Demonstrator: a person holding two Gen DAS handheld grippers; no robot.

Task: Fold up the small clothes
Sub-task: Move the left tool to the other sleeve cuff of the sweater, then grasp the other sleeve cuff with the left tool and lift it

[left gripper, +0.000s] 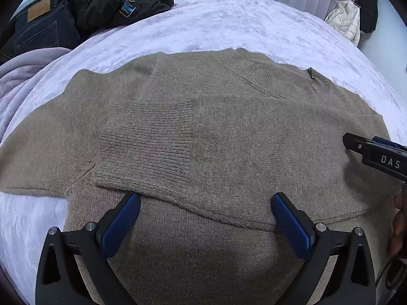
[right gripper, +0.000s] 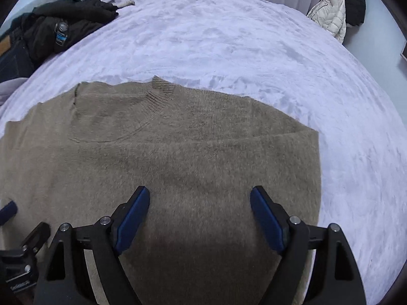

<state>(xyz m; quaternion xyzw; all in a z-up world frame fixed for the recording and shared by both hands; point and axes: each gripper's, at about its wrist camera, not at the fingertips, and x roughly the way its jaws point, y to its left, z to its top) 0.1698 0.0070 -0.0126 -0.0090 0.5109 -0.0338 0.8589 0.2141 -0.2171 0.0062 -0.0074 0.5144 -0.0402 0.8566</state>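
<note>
1. One brown sweater (left gripper: 229,139) lies flat on the bed (left gripper: 229,20), collar toward the far side. One sleeve (left gripper: 147,147) is folded across its chest, ribbed cuff up.
2. Two tongs are in use. The left tongs (left gripper: 205,200) hang over the sweater's lower part with fingers wide apart and nothing between them. The right tongs (right gripper: 199,198) likewise stand wide apart over the sweater's right half, gripping nothing.
3. One pile of dark clothes (left gripper: 101,2) sits at the bed's far left corner, jeans (left gripper: 43,25) among them. One pale jacket (left gripper: 346,20) and one dark garment hang at the far right.
4. The sweater's right edge (right gripper: 318,165) is a straight fold; beyond it the bed is open cover. Wide bare cover also lies past the collar.
5. The sweater's hem is cut off under the tongs in both views. A hand (left gripper: 398,223) shows only at the edge of the left view.
</note>
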